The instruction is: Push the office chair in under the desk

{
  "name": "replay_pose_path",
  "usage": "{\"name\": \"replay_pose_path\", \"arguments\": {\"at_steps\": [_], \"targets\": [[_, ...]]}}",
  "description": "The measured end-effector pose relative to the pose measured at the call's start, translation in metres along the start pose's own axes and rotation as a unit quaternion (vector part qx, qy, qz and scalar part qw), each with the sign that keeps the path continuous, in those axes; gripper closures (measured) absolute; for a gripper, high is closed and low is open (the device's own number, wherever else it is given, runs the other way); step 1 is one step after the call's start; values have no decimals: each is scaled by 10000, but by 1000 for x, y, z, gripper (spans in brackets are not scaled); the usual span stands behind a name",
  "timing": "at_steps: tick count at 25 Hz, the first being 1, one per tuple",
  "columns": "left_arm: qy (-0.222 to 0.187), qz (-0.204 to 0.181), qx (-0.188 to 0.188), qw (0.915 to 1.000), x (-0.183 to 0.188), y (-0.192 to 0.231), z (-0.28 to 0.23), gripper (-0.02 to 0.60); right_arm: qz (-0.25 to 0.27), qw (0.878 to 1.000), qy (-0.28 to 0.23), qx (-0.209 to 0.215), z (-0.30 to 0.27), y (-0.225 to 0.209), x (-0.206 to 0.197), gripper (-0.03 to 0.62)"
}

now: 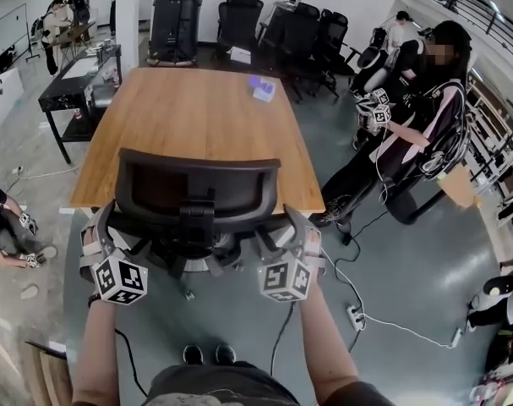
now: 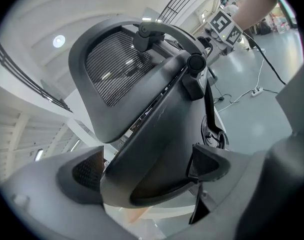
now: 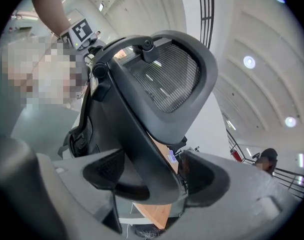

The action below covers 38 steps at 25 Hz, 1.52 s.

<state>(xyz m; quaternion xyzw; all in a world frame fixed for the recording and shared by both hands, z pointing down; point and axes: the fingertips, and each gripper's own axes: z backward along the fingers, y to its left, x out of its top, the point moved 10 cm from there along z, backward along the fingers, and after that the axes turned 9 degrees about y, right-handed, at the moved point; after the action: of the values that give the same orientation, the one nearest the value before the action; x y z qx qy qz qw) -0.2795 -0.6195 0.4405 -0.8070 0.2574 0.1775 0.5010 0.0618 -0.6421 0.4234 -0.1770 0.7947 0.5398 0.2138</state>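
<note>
At the far left, a crouching person (image 1: 7,227) was low on the grey floor (image 1: 408,260), well apart from the table. The left claw (image 1: 102,227) was held beside the left side of the black office chair (image 1: 197,194). In the left gripper view its jaws were spread wide, with the chair's left armrest (image 2: 152,149) lying between the pads and filling most of the gap, though not pinched. The chair stood at the near short end of the wooden table (image 1: 197,117), its mesh backrest turned toward the wearer and its top edge overlapping the table's near edge in the head view. Part of its wheeled base showed on the floor below the backrest. How far the seat reached under the table could not be told. A small bluish-white object (image 1: 263,89) lay near the table's far right corner. The right claw (image 1: 300,231) was at the chair's right side, its jaws also spread. The right armrest (image 3: 141,149) sat between them, close to the left pad, with a clear gap at the right pad. A white power strip (image 1: 355,315) lay on the floor to the right. Farther right, a standing person (image 1: 425,117) in dark clothes held grippers with marker cubes.
</note>
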Motion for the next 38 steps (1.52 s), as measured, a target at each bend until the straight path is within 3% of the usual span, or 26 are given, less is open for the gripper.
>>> {"name": "replay_pose_path", "arguments": {"at_steps": [6,7,9,12,15,18,23,25,38], "targets": [[-108,91,40,9999,-4,-8,18,14,20,9998,-27,-176,15,4,-1,247],[-152,117,55,9998,-4,-8,23,43,46,9998,-57,-205,18,5,0,249],[-256,187,114,9994,-5,-8,34,142,95,9994,-165,-286,25,7,3,260],[-363,311,121,9988,-8,-10,47,235,3,9992,-241,-328,34,11,6,271],[-470,472,124,9977,-10,-11,54,440,-215,9992,-183,-296,42,17,7,335],[-729,607,248,9952,-9,-10,62,565,-298,9990,-109,-318,51,25,10,410],[-827,634,52,9945,-12,-10,67,568,-377,9981,-37,-491,66,38,18,519],[-840,657,-7,9943,-13,-11,68,568,-469,9972,-18,-579,72,43,21,602],[-839,639,129,9943,16,-54,122,568,-601,9978,-162,-247,131,54,-11,602]]}}
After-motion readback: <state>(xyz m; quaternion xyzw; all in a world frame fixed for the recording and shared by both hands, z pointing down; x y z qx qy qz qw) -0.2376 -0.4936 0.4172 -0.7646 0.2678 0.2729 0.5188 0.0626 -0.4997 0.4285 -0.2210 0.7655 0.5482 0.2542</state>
